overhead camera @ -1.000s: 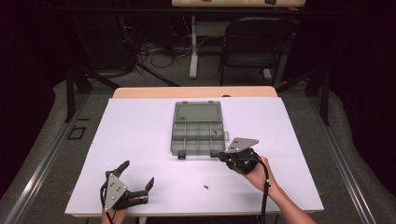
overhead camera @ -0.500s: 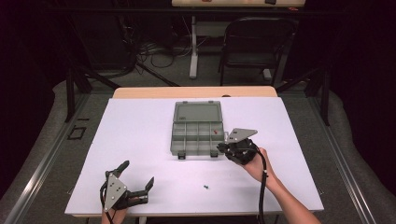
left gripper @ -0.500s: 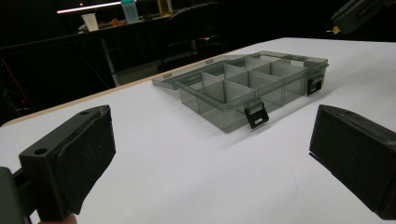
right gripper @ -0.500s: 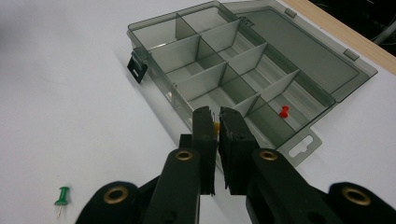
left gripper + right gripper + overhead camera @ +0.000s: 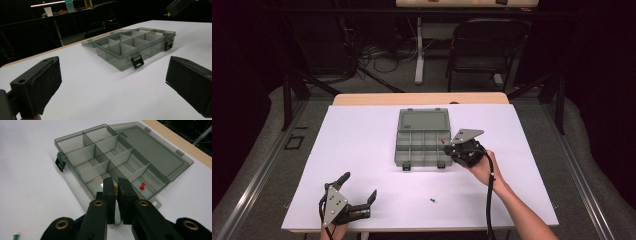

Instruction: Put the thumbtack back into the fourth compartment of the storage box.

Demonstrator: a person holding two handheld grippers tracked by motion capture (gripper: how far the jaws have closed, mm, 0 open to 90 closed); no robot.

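Right gripper (image 5: 115,185) has moved over the translucent box (image 5: 422,137), pinching a yellow pin (image 5: 115,188).

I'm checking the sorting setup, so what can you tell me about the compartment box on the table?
The compartment box is smoky grey, see-through plastic, lying flat near the middle of the white table. Its hinged lid is folded fully open, flat on the table on the far side. Dividers split the tray into several cells; two black latches hang at the front wall. A red pushpin lies in a cell on the right. The right gripper hovers over that side.
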